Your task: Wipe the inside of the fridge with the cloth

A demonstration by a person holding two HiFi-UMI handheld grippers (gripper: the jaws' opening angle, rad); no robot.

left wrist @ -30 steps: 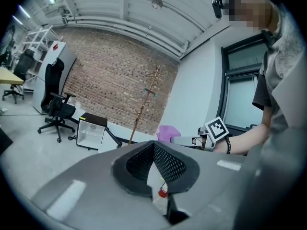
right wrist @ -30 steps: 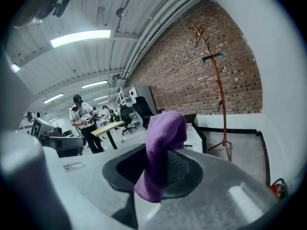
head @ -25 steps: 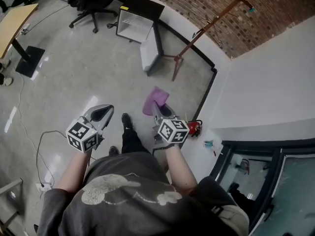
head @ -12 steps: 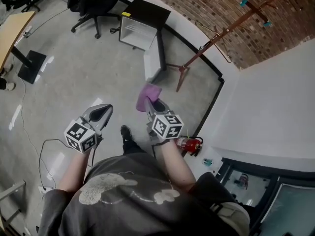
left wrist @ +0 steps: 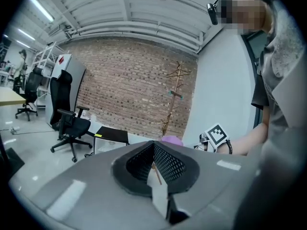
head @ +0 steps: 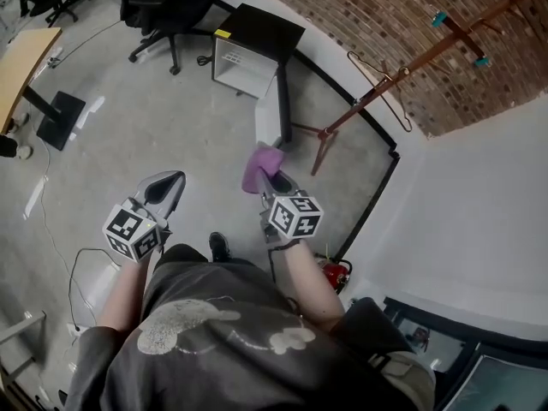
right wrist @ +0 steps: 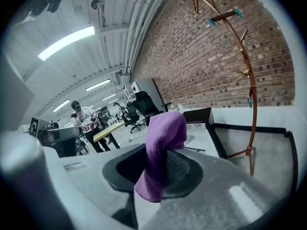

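Right gripper (head: 269, 178) raised well short of the open fridge (head: 242, 65) across the floor (head: 154, 118), clamped on the purple cloth (head: 257, 163), left gripper (head: 169, 182) closed on nothing; seemingly approaching, next stepping closer and reaching inside.

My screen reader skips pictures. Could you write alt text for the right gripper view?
The right gripper is shut on a purple cloth that sticks up between its jaws. Beyond stand a brick wall, a copper-coloured coat stand and a small black-topped fridge on the floor.
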